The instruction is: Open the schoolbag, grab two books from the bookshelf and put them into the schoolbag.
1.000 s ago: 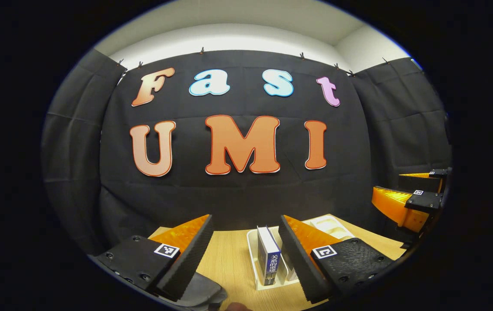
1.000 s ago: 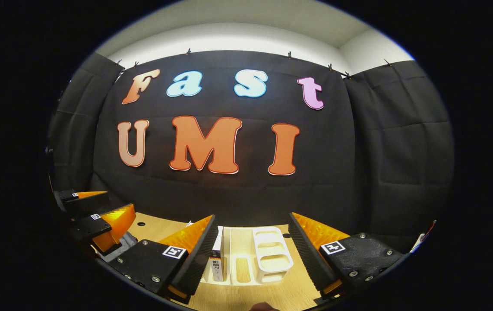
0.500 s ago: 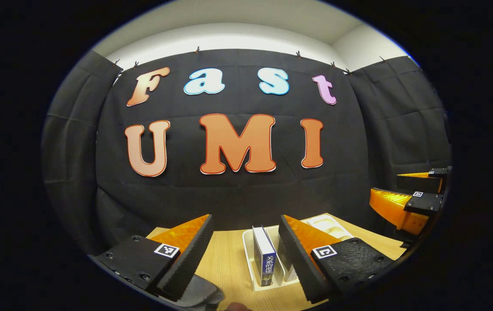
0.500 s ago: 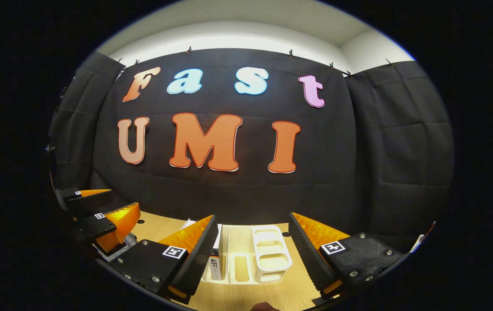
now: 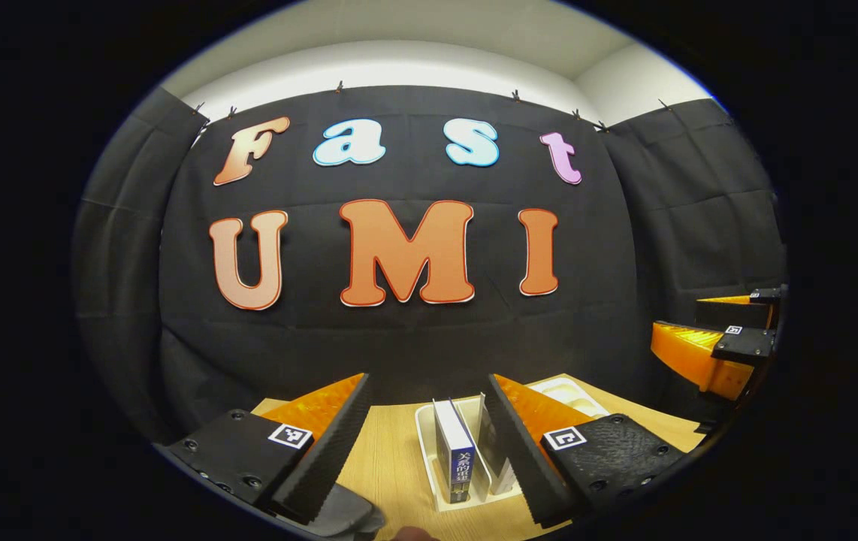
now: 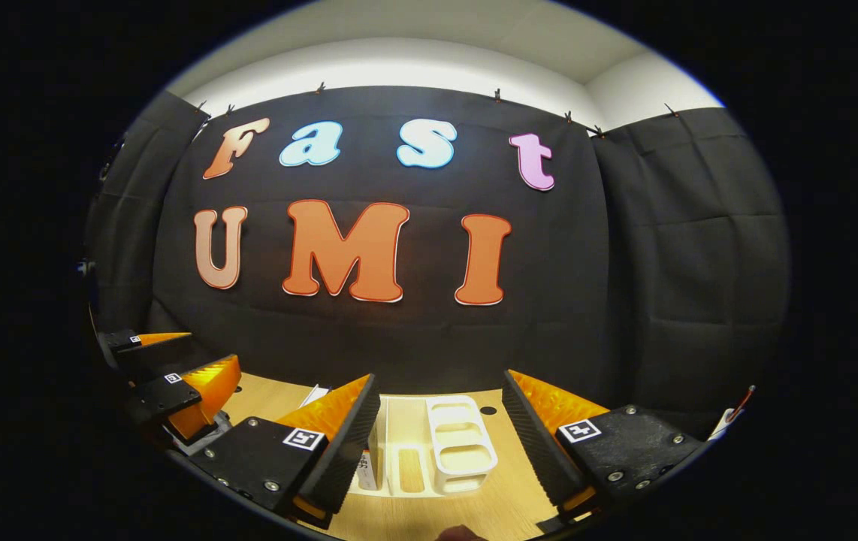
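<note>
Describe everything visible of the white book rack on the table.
The white book rack looks like moulded plastic, with upright dividers forming slots and a block of small open compartments. It stands upright on the wooden table. A blue-spined book stands in one slot with another book beside it. Nothing grips it.

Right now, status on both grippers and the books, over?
Left gripper open, lined up on the blue-spined book upright in the white bookshelf rack. Right gripper open over the rack, holding nothing. Grey schoolbag at lower left; nothing blocking.
</note>
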Demonstrator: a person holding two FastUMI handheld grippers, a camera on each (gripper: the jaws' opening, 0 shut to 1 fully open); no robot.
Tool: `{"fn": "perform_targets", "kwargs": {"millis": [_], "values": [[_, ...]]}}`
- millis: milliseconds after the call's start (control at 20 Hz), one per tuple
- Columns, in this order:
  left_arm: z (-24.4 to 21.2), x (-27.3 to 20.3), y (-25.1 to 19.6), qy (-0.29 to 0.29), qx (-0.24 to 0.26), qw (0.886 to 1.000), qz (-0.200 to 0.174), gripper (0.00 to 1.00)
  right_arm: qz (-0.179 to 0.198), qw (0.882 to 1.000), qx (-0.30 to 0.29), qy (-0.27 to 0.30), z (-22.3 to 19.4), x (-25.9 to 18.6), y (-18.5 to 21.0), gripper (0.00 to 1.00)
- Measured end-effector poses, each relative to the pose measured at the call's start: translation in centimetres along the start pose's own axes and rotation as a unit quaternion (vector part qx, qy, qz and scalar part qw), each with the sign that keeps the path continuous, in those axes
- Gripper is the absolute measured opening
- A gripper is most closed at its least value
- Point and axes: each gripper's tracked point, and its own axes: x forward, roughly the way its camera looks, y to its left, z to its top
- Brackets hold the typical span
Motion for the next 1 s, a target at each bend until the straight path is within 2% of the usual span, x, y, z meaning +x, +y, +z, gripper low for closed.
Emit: {"fn": "perform_targets", "kwargs": {"millis": [450, 850, 1000], "values": [[-0.3, 0.0, -0.3, 0.001, 0.007, 1.000, -0.008, 0.96, -0.013, 1.000, 0.004, 0.001, 0.0, -0.7, -0.4, 0.97], [-0.9, -0.9, 1.2, 0.007, 0.025, 1.000, 0.017, 0.94, 0.010, 1.000, 0.005, 0.002, -0.1, 0.2, 0.8, 0.97], [-1.1, -1.3, 1.7, 0.008, 0.039, 0.999, 0.028, 0.96, 0.015, 1.000, 0.004, 0.001, -0.5, 0.6, 1.0, 0.97]]}}
